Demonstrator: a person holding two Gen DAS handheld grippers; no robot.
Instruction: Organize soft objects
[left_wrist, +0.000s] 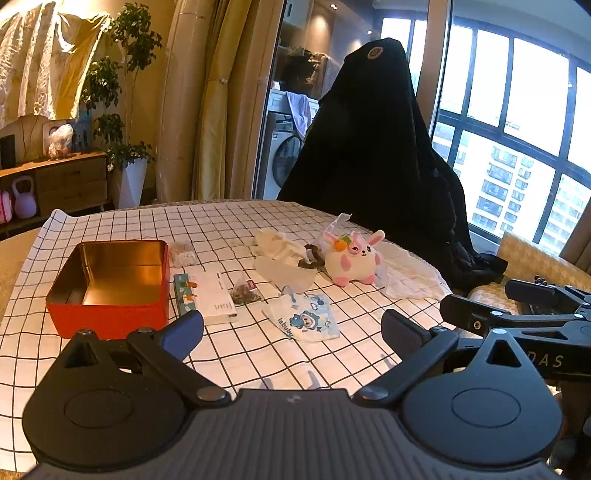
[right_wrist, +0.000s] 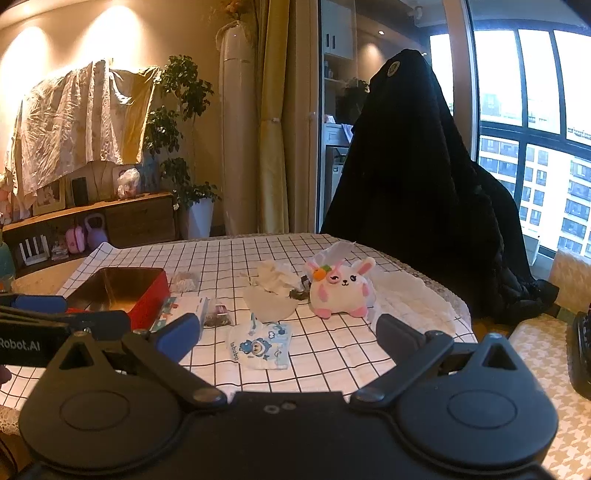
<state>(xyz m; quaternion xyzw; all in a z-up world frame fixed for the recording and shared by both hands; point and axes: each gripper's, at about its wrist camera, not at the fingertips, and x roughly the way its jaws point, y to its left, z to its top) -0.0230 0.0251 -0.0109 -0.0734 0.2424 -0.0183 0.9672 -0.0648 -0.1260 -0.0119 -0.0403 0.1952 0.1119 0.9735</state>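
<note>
A pink-and-white bunny plush (left_wrist: 352, 258) (right_wrist: 341, 290) sits on the checked tablecloth (left_wrist: 229, 354) (right_wrist: 321, 350). A blue-printed white pouch (left_wrist: 304, 319) (right_wrist: 264, 345) lies in front of it. A crumpled white cloth (left_wrist: 279, 245) (right_wrist: 279, 277) and a translucent pad (left_wrist: 286, 275) (right_wrist: 269, 304) lie beside the plush. An open red tin (left_wrist: 110, 288) (right_wrist: 127, 290) stands at the left, empty. My left gripper (left_wrist: 291, 330) is open and empty above the near cloth. My right gripper (right_wrist: 288, 334) is open and empty, just short of the pouch.
A white carton (left_wrist: 208, 293) (right_wrist: 186, 308) and a tea sachet (left_wrist: 245, 293) (right_wrist: 218, 315) lie right of the tin. White lace fabric (left_wrist: 410, 275) (right_wrist: 413, 295) lies right of the plush. A chair draped in black cloth (left_wrist: 380, 147) (right_wrist: 417, 184) stands behind the table.
</note>
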